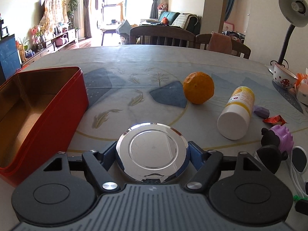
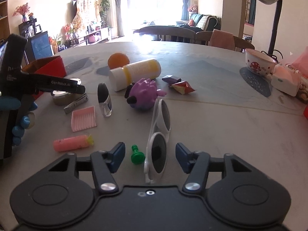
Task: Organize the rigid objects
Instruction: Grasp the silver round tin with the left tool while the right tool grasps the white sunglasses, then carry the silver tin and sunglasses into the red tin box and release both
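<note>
A dining room table with a living room behind it.

A table [image 1: 150, 61] covered by a pale blue cloth printed with fish and trees fills the foreground. At its far right edge stands a grey gooseneck desk lamp [image 1: 292, 9], with a white ceramic bowl bearing a red mushroom print [image 2: 259, 62] just beside its base. Dark wooden chairs [image 1: 161, 35] line the far side, one draped with a pink towel [image 2: 221, 39]. Beyond, a dark green sofa [image 1: 173, 18] sits near a bright window.

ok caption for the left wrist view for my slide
Left gripper clamps a round chrome-lidded tin beside the open red box; orange and bottle wait beyond.
</note>
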`<state>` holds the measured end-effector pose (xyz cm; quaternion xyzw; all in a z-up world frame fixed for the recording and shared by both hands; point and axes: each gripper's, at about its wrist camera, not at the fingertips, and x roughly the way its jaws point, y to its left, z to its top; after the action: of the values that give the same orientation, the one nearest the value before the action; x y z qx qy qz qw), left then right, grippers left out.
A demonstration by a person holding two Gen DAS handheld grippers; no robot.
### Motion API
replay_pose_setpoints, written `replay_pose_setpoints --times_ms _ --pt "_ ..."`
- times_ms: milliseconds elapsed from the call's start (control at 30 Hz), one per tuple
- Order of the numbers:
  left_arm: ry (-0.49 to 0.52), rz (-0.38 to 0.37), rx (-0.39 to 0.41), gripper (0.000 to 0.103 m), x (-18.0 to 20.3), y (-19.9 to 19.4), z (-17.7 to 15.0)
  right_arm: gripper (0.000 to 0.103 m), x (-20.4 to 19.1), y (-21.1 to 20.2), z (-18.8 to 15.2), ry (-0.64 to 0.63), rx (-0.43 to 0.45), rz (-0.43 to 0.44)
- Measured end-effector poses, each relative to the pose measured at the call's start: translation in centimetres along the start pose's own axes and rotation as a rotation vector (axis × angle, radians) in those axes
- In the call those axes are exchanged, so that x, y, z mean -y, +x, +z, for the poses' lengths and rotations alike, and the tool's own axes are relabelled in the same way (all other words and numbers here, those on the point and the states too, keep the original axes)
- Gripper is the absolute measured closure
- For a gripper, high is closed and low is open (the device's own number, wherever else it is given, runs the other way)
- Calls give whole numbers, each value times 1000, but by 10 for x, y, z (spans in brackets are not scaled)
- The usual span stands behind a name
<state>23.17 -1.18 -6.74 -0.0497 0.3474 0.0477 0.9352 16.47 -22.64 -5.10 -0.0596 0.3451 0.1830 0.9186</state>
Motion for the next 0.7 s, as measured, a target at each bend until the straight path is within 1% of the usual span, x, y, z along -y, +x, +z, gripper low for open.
replay_pose_setpoints --times_ms 100,167,267,333,367,467,567,600,700 --pt "-4 -1 0 25 -1 0 0 46 1 -9 0 -36 -1 2" --pt "-2 -1 0 25 -1 0 0 47 1 -11 -1 -71 -21 12" --pt "4 0 2 25 -2 0 0 53 -3 -11 -5 -127 -38 -5" --pt "5 0 2 25 -3 0 0 62 -1 -8 -6 -134 -52 -10" --pt "5 -1 2 25 -3 0 1 62 2 -6 -7 -130 -53 -12" --pt "10 3 4 25 -2 0 0 62 6 -2 -5 -128 -40 -14" --pt "10 4 6 25 -1 1 0 71 5 7 -2 -138 -10 -1" --pt "11 4 6 25 -1 1 0 77 5 10 -1 -137 -3 6" --pt "7 3 7 25 -1 1 1 79 6 15 2 -132 14 17"
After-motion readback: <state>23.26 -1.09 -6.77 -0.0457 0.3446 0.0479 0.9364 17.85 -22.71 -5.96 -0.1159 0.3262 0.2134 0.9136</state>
